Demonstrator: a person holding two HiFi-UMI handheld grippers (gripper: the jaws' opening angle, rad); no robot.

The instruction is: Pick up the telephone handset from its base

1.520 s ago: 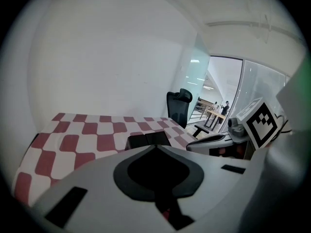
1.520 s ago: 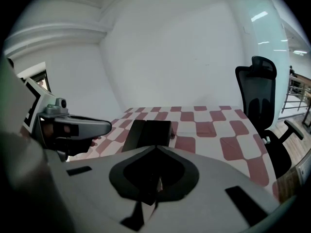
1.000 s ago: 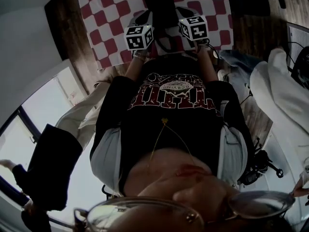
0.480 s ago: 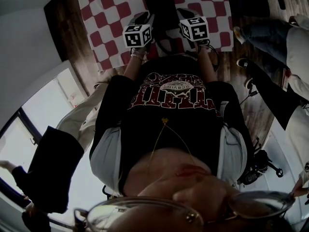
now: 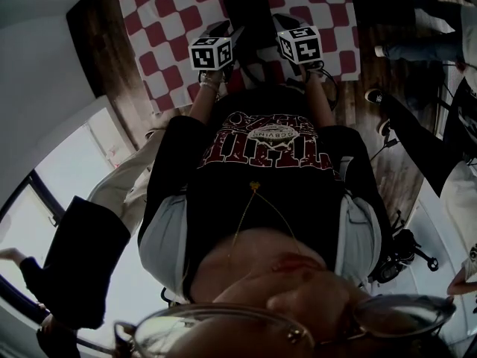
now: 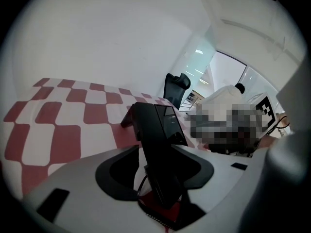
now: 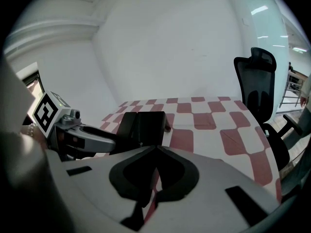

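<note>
handset [image 6: 164, 181] inside left gripper [image 6: 162, 152], just opened wide, unclear from head view, right gripper [image 7: 155, 149] closed

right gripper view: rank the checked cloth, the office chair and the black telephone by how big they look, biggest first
1. checked cloth
2. office chair, cut off at the picture's edge and farther away
3. black telephone, clearly smallest

Counter [image 5: 168, 21]: cloth in red-and-white checks across the top, edge to edge.
Telephone [image 6: 160, 130]: plain black.
Floor [image 5: 391, 174]: dark brown wood planks.
Office chair [image 7: 257, 81]: black.
Wall [image 7: 170, 47]: plain white.
Shirt [image 5: 268, 162]: black, with red-and-white lettering and pale grey sleeves.
</note>
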